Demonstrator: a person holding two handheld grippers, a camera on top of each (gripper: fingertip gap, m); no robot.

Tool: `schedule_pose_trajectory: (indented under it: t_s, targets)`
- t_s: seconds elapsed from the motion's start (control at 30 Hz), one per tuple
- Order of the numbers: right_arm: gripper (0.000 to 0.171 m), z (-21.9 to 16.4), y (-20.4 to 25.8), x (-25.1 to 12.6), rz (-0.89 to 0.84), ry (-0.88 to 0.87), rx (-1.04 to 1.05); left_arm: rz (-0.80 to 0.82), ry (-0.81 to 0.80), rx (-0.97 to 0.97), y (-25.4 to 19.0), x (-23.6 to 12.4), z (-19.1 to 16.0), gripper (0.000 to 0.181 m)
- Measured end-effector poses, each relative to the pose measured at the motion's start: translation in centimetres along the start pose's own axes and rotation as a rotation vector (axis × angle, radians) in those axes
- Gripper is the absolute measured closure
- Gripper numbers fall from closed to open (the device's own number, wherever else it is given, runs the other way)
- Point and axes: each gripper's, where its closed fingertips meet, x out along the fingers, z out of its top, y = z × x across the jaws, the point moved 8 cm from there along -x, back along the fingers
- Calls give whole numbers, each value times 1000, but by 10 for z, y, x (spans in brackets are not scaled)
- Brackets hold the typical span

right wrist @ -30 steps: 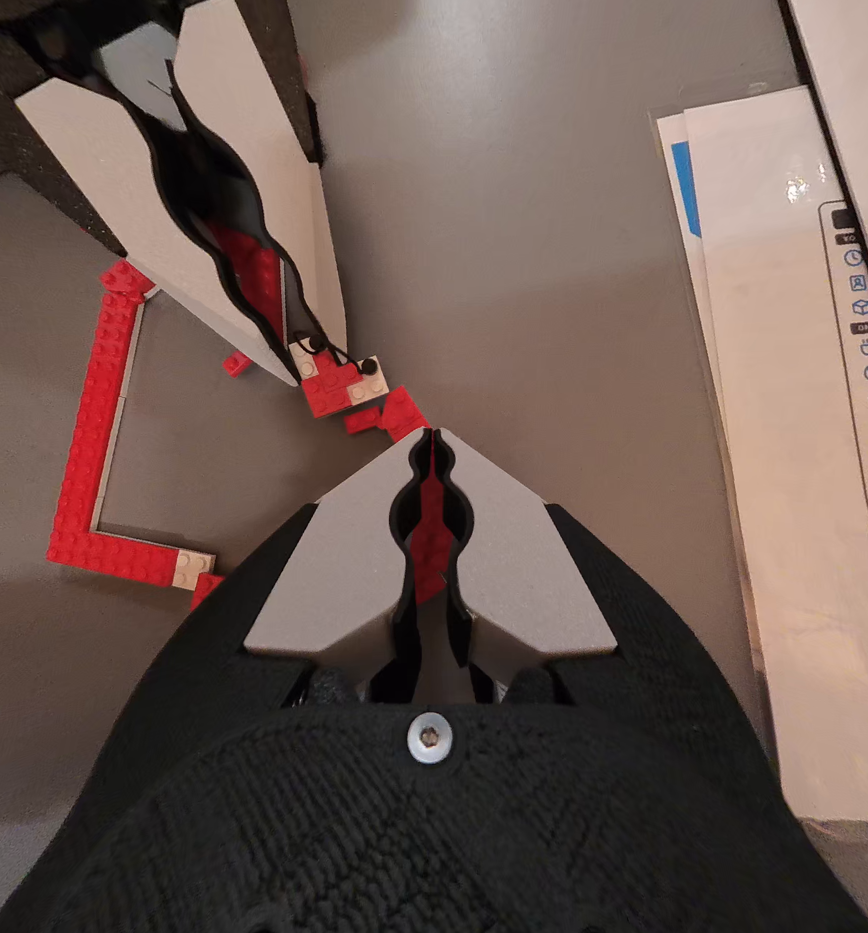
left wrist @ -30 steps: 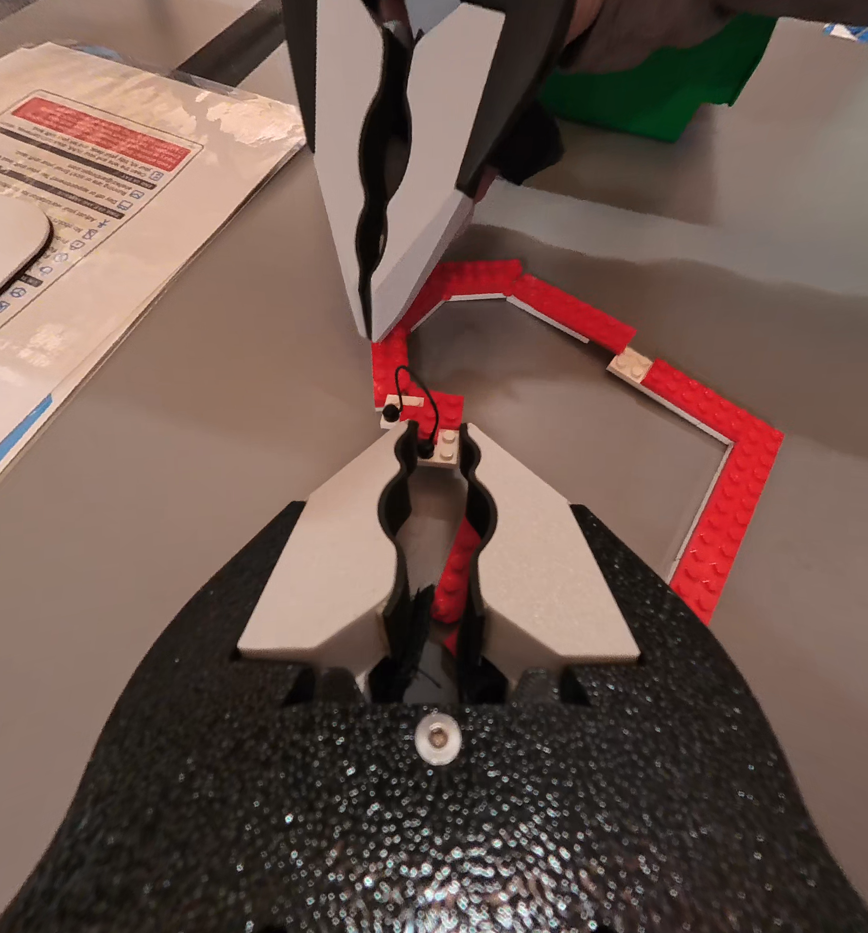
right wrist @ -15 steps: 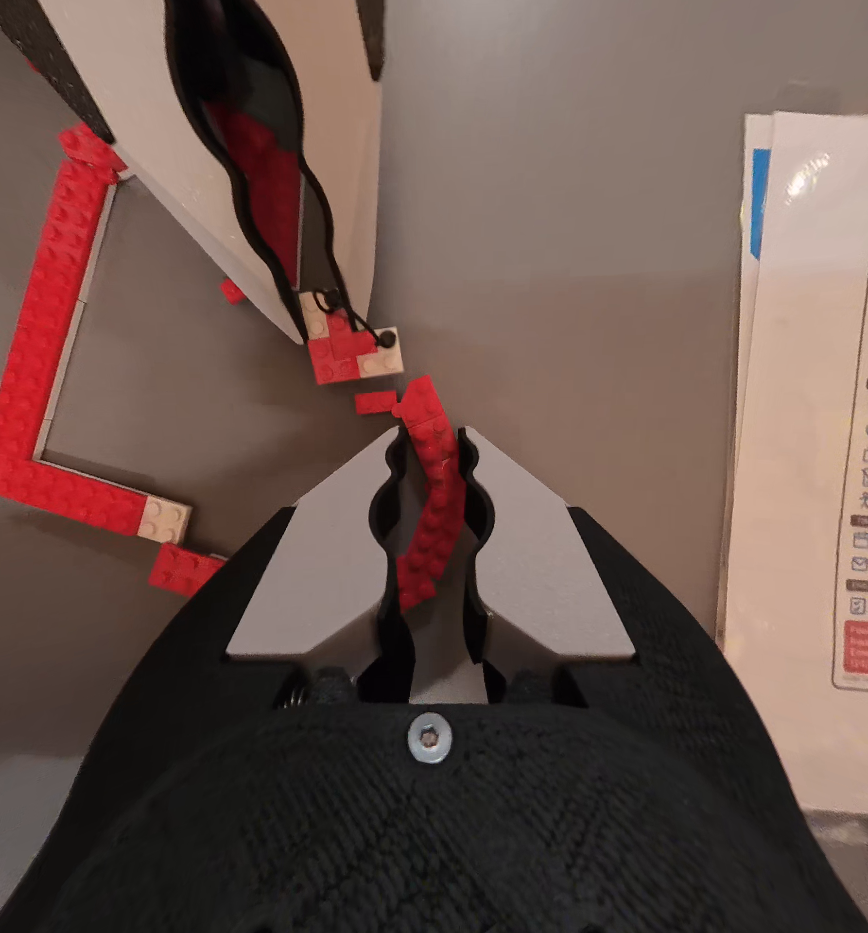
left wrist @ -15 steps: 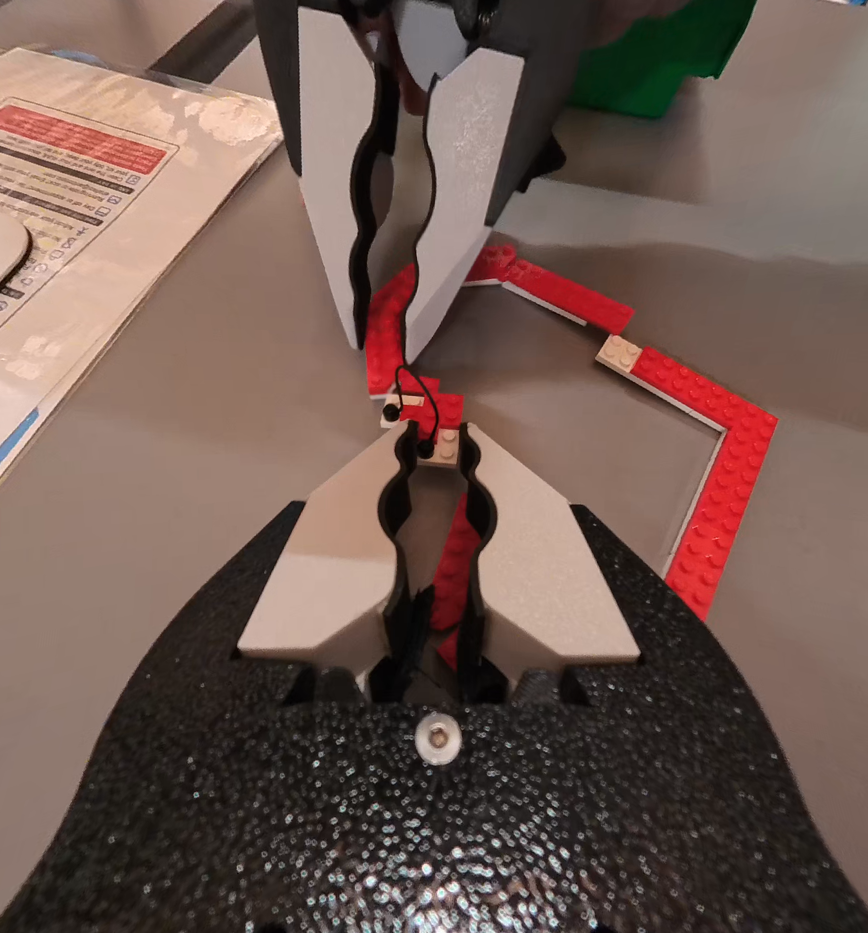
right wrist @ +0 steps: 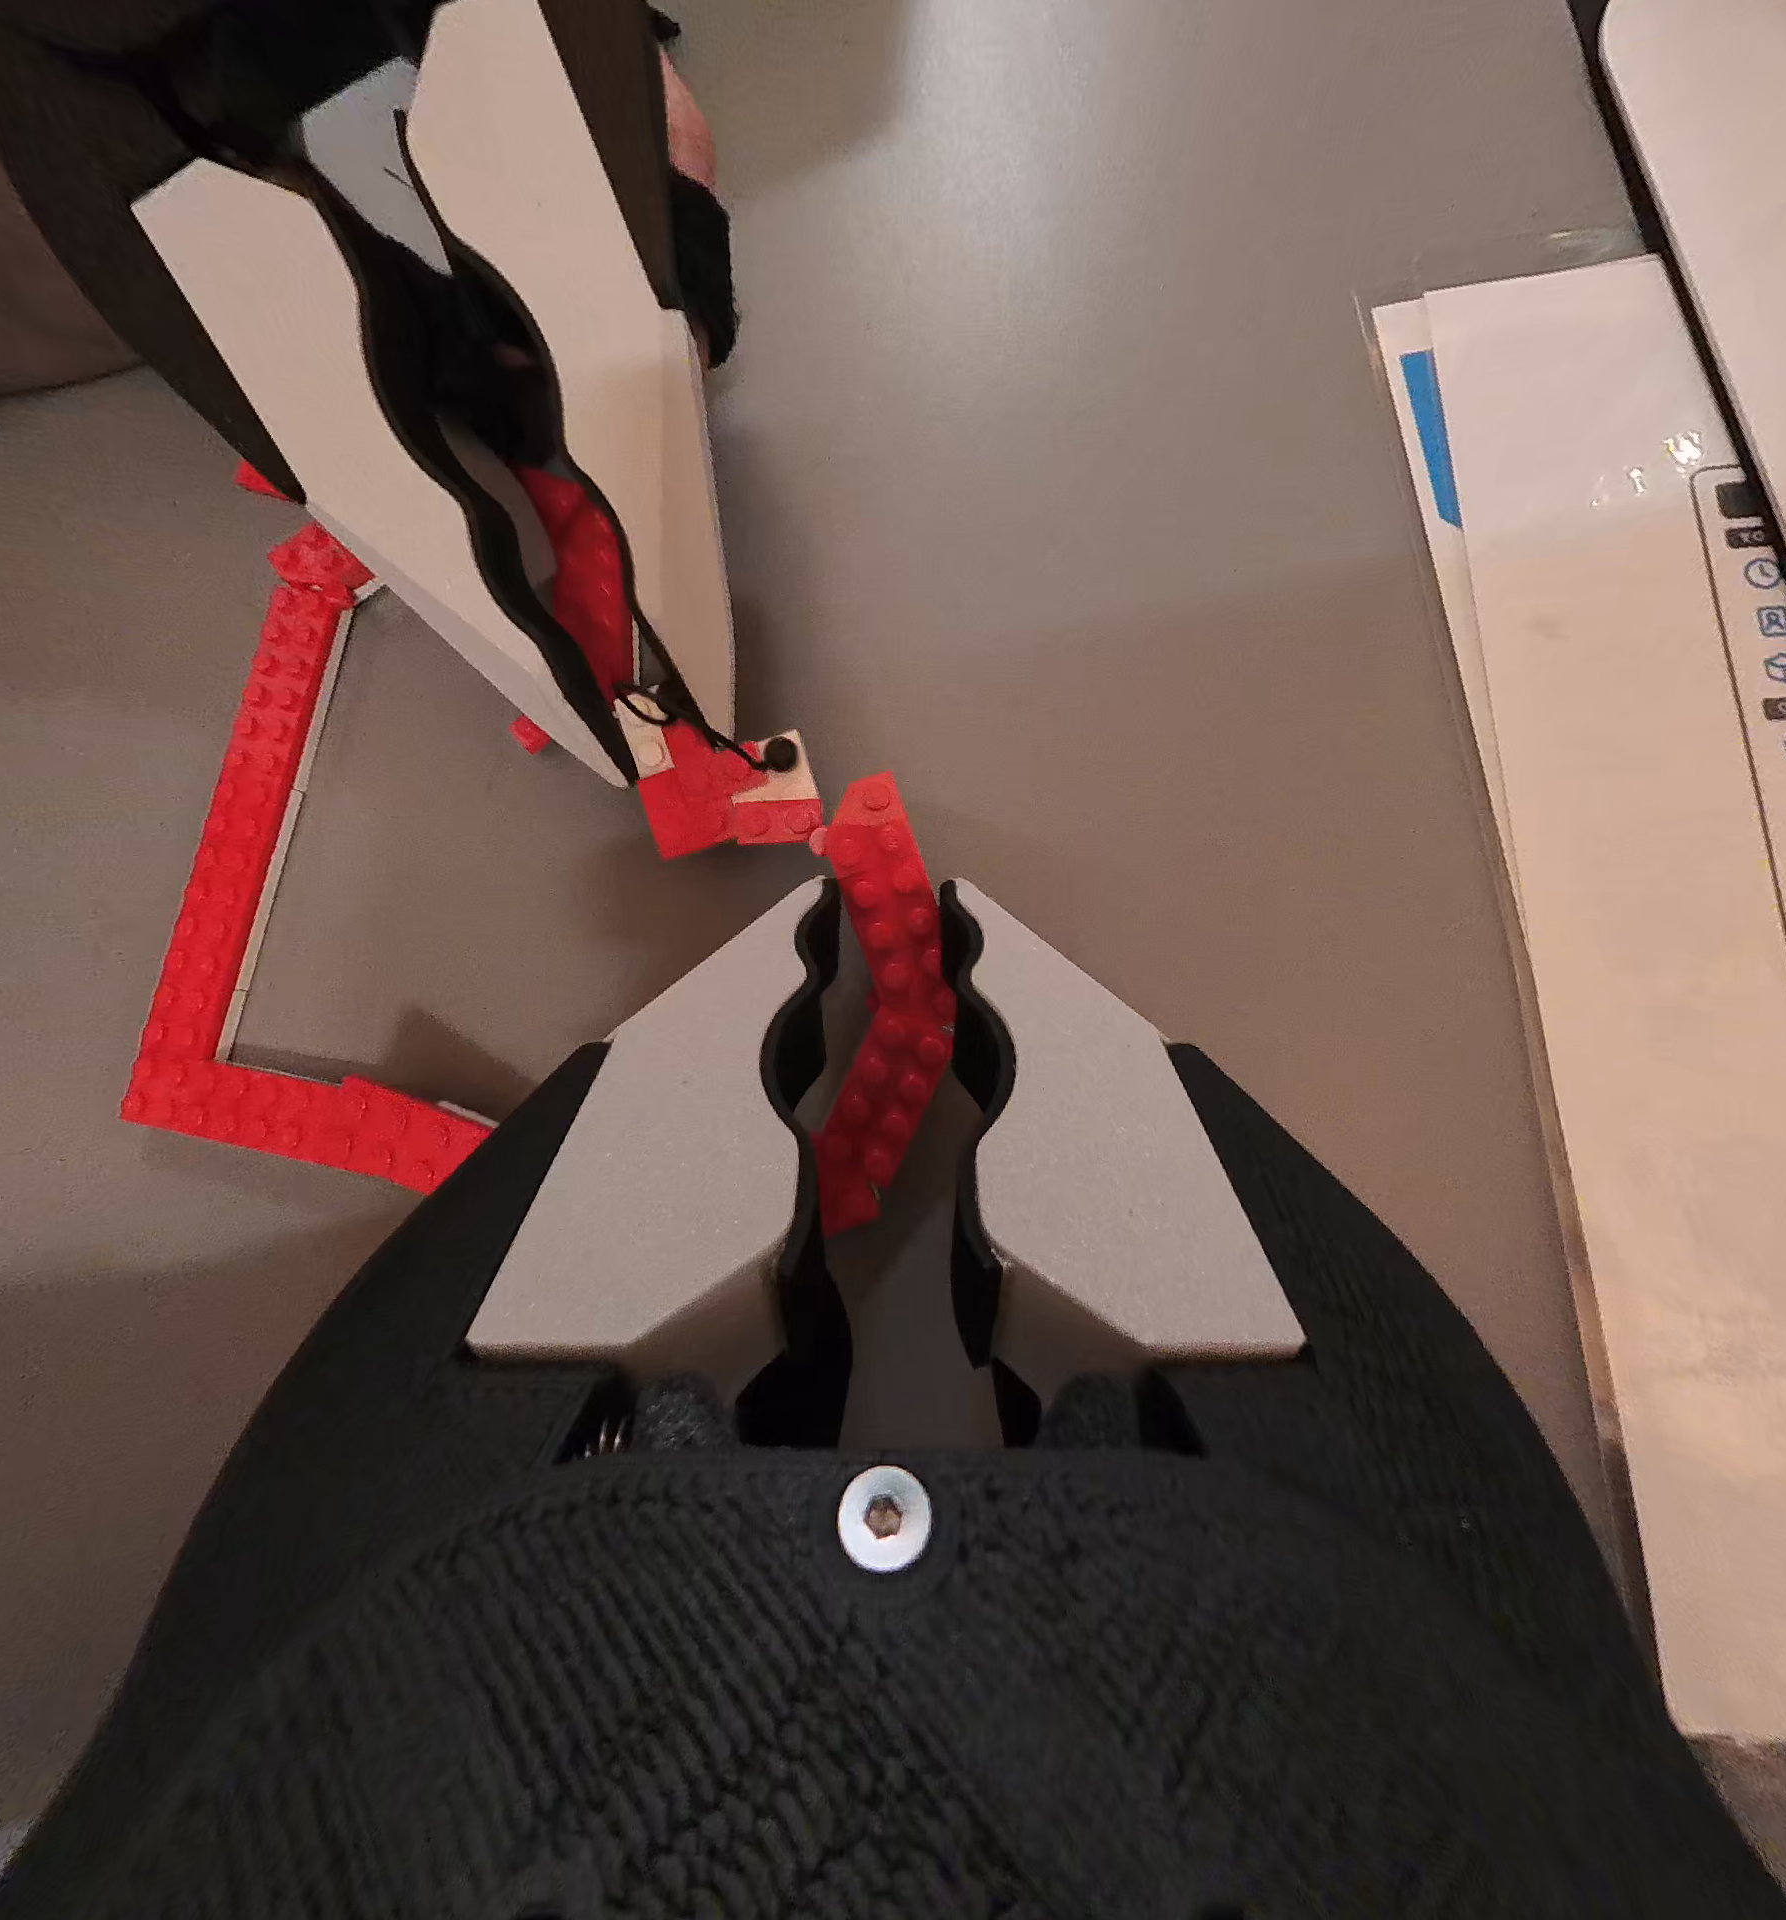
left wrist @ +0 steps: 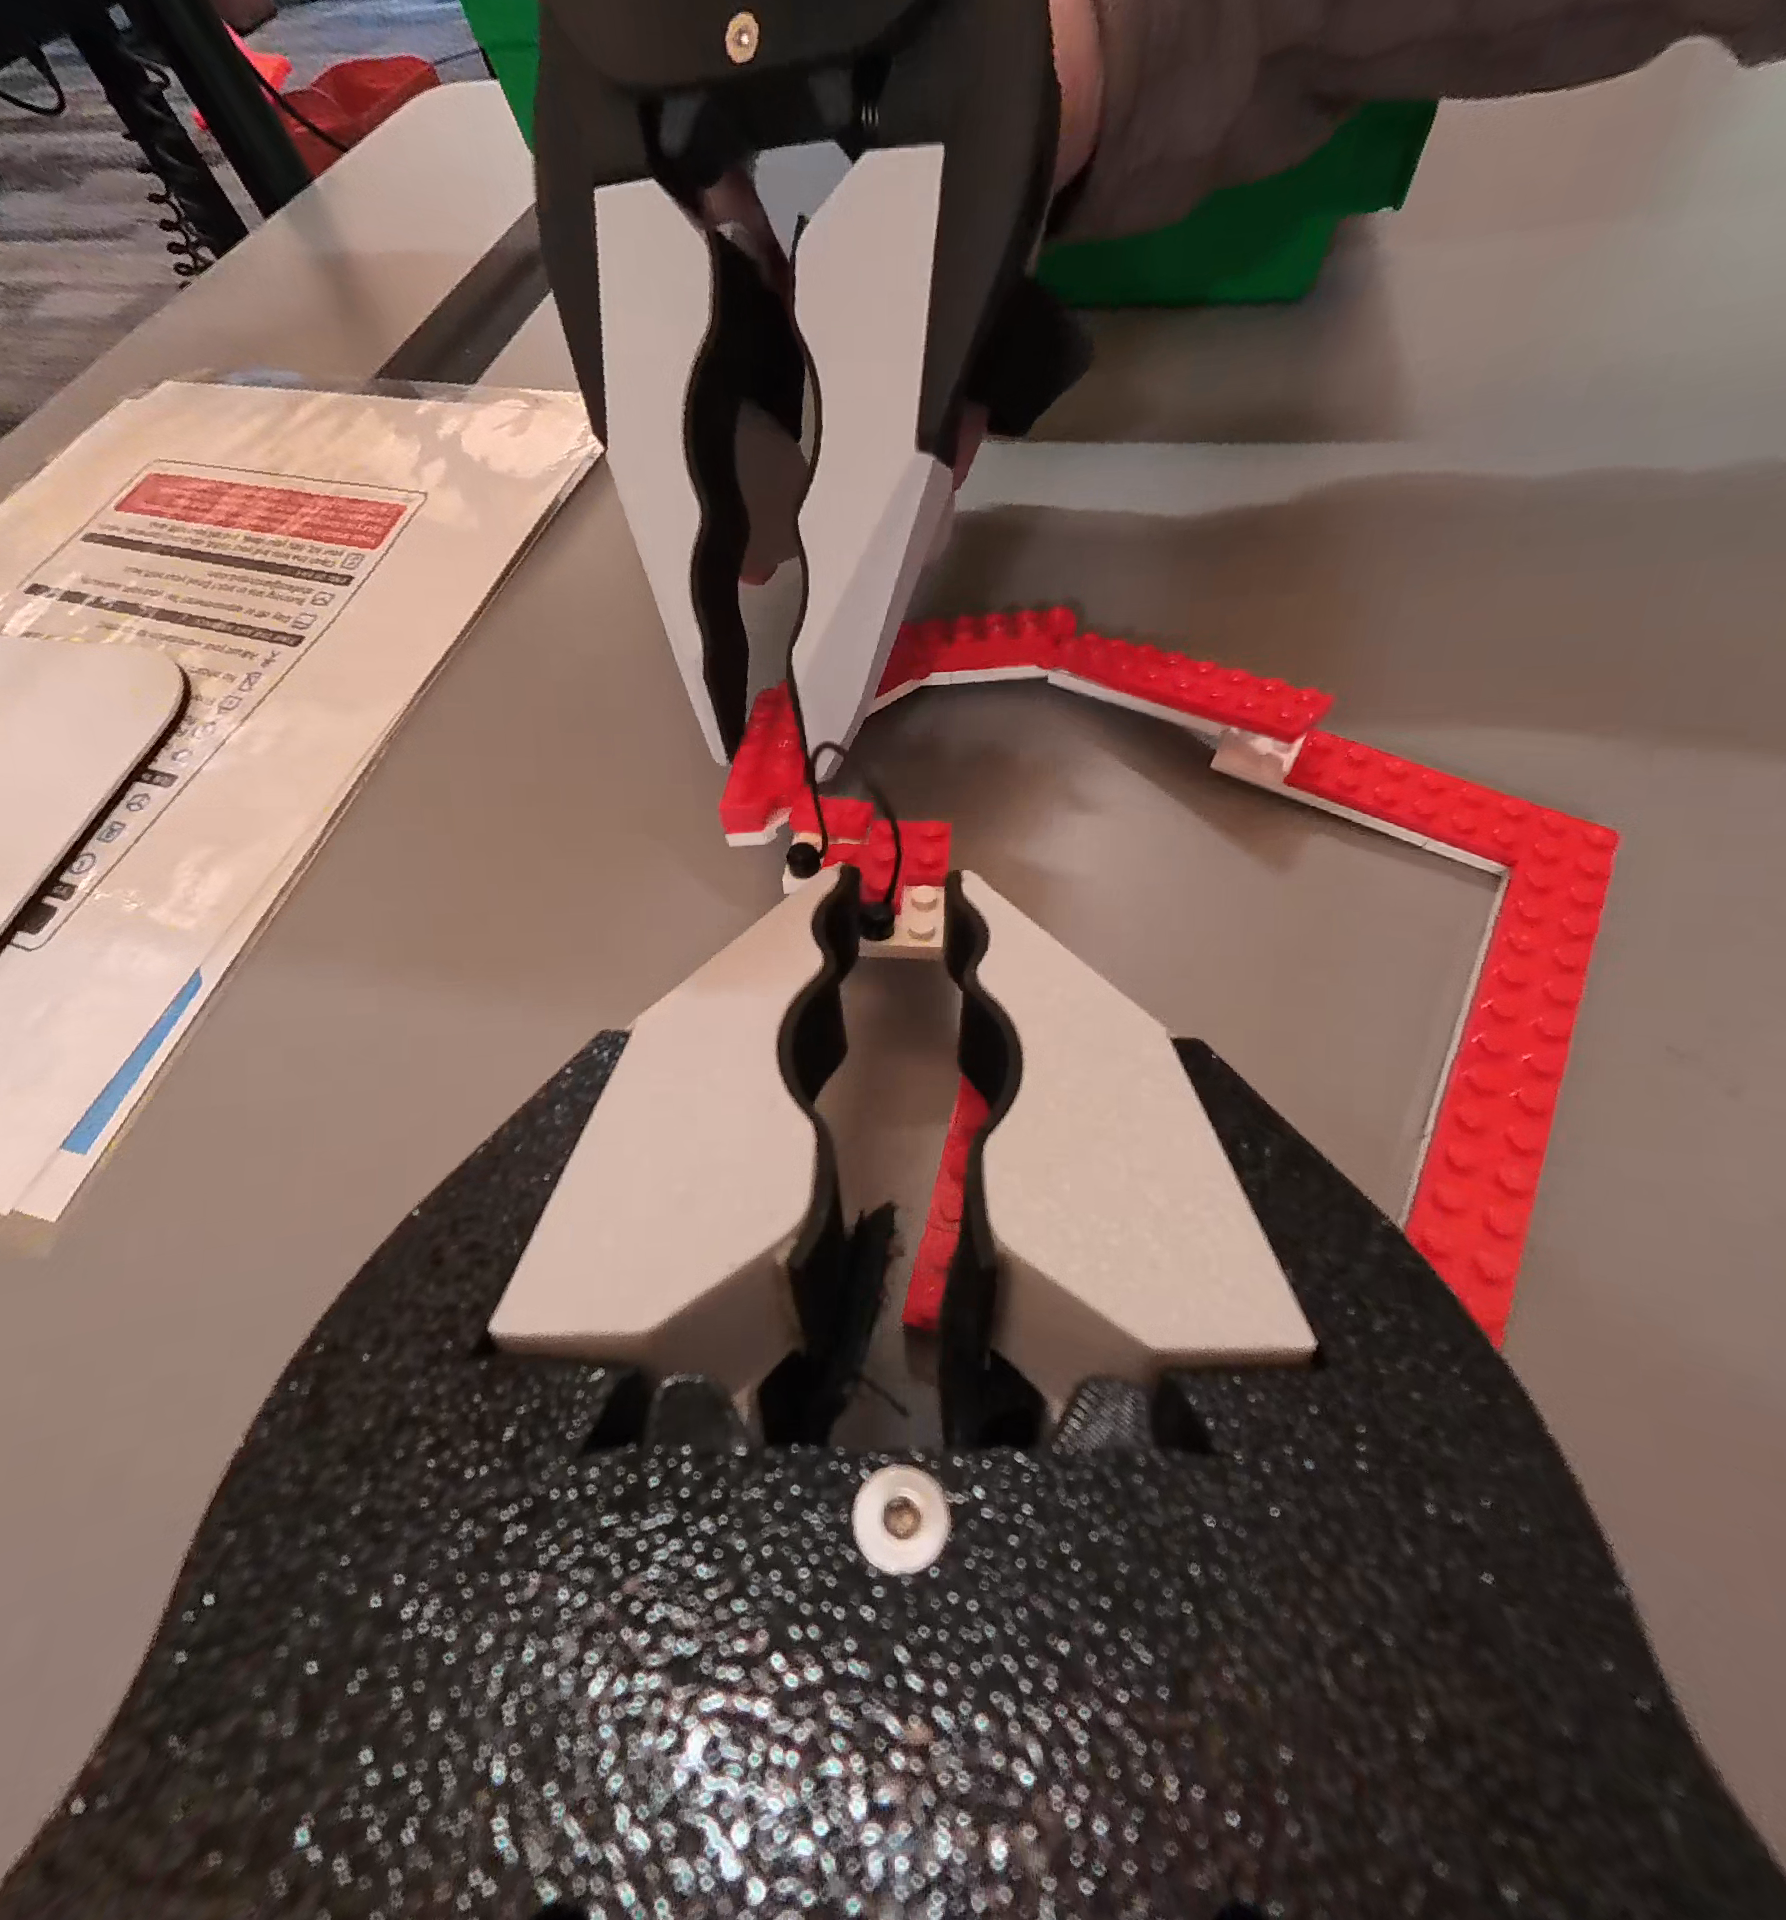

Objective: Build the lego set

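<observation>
An open frame of red plates on white plates lies on the grey table; it also shows in the right wrist view. My left gripper is shut on the white end plate of a small red-and-white joint piece. A thin black cord with round ends lies over that piece. My right gripper is open, tips low, with a bent red strip lying between its fingers. The strip's end meets the joint piece. The right gripper also shows in the left wrist view.
Papers in a clear sleeve and a white rounded board lie at the left; in the right wrist view the papers are at the right. A green bin stands behind the frame. A person's hand holds the right gripper. Tip to tip, the grippers are about 5 cm apart.
My right gripper went from nearly shut over the red strip to open, and now stands more upright over it. My left gripper has kept its hold in place.
</observation>
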Motion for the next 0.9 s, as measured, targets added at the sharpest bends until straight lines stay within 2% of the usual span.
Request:
schedule_pose_trajectory:
  t_s: [0.03,0.9]
  targets:
    - [153,0,0,0,-5,0,4,-1,5,-3,0,1,-1,167]
    - [153,3,7,1,-87,22,-80,-47,-31,37,4,0,0,167]
